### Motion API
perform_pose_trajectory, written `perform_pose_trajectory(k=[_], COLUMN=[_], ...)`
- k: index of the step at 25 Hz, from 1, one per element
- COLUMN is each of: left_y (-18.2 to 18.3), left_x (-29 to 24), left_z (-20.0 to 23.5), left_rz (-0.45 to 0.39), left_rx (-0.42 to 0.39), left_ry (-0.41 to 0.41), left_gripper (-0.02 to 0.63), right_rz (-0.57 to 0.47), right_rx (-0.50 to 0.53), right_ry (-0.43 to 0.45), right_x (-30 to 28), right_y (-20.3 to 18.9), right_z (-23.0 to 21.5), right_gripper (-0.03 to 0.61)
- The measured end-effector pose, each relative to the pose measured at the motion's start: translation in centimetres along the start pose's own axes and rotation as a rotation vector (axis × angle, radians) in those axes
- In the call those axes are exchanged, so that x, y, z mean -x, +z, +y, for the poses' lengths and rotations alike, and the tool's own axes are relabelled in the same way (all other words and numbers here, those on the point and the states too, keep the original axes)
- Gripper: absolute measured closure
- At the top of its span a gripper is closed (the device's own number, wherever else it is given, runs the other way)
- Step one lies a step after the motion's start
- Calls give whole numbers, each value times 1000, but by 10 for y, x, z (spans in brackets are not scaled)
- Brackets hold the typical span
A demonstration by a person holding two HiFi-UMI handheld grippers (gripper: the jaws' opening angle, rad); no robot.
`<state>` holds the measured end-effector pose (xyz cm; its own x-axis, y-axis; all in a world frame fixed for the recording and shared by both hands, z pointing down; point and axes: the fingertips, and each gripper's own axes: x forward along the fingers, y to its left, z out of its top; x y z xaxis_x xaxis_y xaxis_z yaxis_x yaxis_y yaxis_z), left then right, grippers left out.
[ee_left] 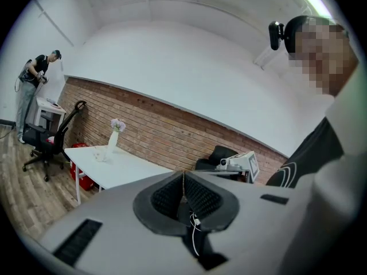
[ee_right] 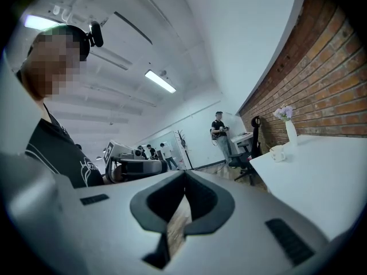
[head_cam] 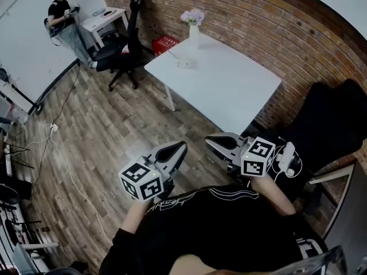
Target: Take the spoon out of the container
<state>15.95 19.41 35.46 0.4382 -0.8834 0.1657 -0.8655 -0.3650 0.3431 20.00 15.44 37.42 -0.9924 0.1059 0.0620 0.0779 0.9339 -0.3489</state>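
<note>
Far person (head_cam: 60,7): stands at the far left of the room beside a small white desk (head_cam: 106,17), well apart from everything else.
Office chair (head_cam: 123,47): black, on the wooden floor (head_cam: 86,130) between the small desk and the white table.
Red crate (head_cam: 165,43): on the floor against the brick wall (head_cam: 246,22), just behind the table's far corner.
White table (head_cam: 229,90): stands along the brick wall, ahead of both grippers and well apart from them.
Vase (head_cam: 194,36): white, upright, with pale flowers, at the table's far end.
Cup (head_cam: 184,63): the small white container, on the table just beside the vase, towards the near edge. What it holds is too small to tell. The right gripper view shows it again (ee_right: 278,152) next to the vase (ee_right: 291,132).
Left gripper (head_cam: 182,146): held low and close to the person's body, over the floor, pointing towards the table. In its own view (ee_left: 183,173) the jaws are pressed together with nothing between them.
Right gripper (head_cam: 209,141): held beside the left one, near the table's close corner, touching nothing. In its own view (ee_right: 184,173) the jaw tips meet and pinch nothing.
Black chair (head_cam: 327,125): at the far right, against the wall.
</note>
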Motion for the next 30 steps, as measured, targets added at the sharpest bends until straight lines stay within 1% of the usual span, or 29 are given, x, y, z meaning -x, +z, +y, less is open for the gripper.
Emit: perform_pose_trajectory(k=[4,8,12,15,20,24,27,30], left_y=[-1,-2,2,4,13,30,50,76], left_x=[-10,-18,-21,-26,-43,-59,-71,-82], left_z=[4,14,35,56,104,155,201,245], left_rz=[0,5,3,11,15,28,55,80], left_rx=[0,13,27,42,68,82,71,41], left_ry=[16,29,48,46,24,-11,-35,-81], left_gripper=[604,604,604,604,604,604,604,604], right_rz=[-8,7,17,12,22,4,-3,-5], right_rx=[-3,-6,-18,-38,-49,-72,-85,-100], right_ry=[7,19,27,19,-19,-72,-123,-166], right_x=[3,-2,-17,-30,-57,-90,-121,-156], right_y=[1,-1,-1,1,4,15,31,48], right_z=[-14,-26,-40,-57,-93,-133,-164,-193], right_gripper=[583,583,583,583,583,583,583,583])
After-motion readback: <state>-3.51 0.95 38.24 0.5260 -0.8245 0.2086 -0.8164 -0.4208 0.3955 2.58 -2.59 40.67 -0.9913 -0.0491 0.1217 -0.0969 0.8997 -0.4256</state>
